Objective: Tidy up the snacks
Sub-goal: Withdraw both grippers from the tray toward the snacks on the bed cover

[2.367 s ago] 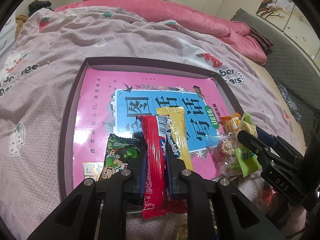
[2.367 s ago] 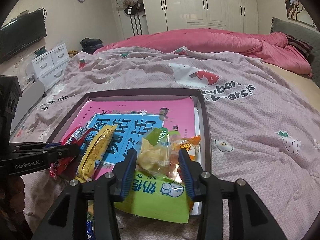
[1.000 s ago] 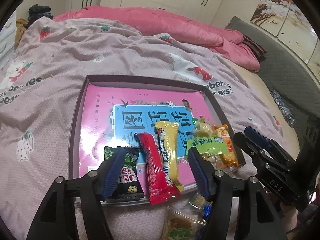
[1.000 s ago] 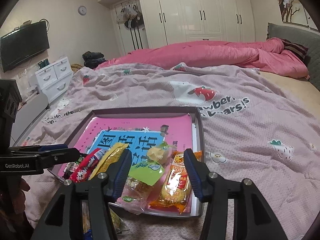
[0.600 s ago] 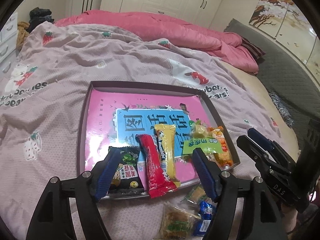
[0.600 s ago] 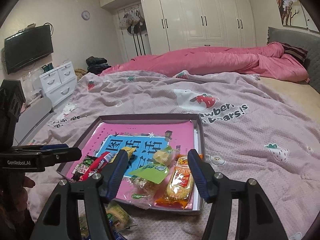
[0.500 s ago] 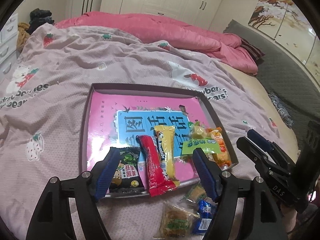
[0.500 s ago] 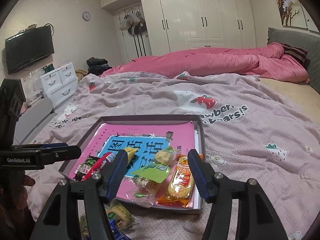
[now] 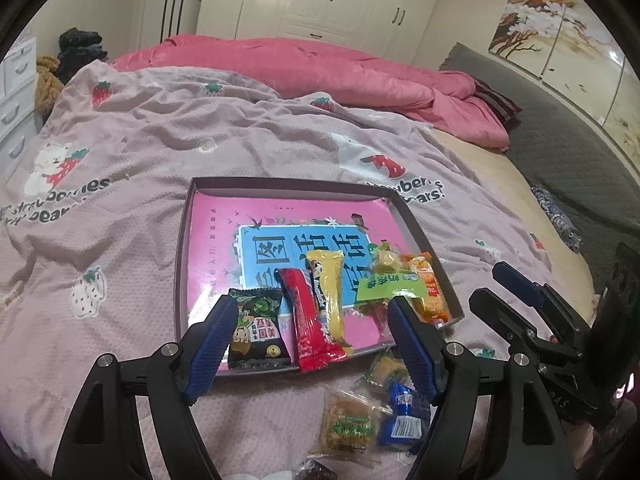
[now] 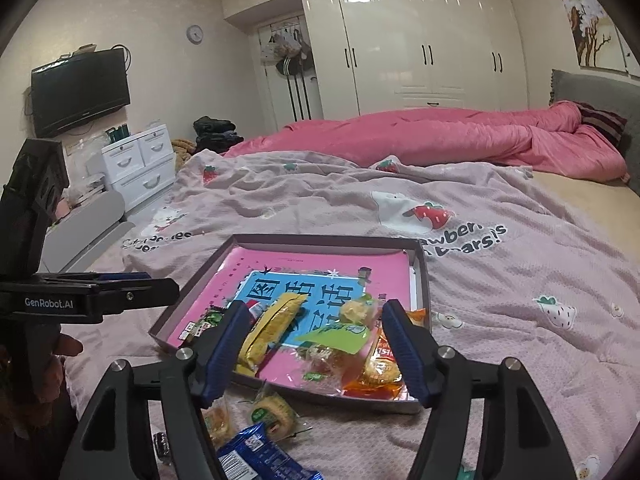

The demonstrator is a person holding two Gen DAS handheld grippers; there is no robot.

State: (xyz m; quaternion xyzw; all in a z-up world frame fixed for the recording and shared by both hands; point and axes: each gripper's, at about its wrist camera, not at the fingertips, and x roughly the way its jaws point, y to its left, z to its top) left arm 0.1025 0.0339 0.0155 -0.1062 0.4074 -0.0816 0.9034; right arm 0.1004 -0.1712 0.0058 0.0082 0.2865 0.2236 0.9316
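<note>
A shallow tray [image 9: 182, 240] lined with a pink book lies on the bed. Along its near edge sit a black-green packet [image 9: 256, 328], a red bar [image 9: 310, 324], a yellow bar [image 9: 330, 292], a green-labelled clear bag [image 9: 386, 288] and an orange packet [image 9: 428, 292]. My left gripper [image 9: 310, 306] hovers open above the near edge and grips nothing. My right gripper [image 10: 316, 308] hangs over the bag [image 10: 336, 336] and the orange packet [image 10: 380, 364]. Its jaws are opening and touch nothing. Each gripper also shows in the other view: right gripper [image 9: 488, 284], left gripper [image 10: 168, 284].
Loose snacks lie on the quilt in front of the tray: a cookie packet [image 9: 348, 424], a blue packet [image 9: 400, 412] and a round cake [image 10: 272, 412]. A pink duvet [image 10: 440, 136] is heaped at the far side. Drawers [image 10: 136, 164] stand beside the bed on the left.
The left gripper let go of the red bar and the right of the green-labelled bag. Both drew back and up with jaws widening. Loose snacks came into view.
</note>
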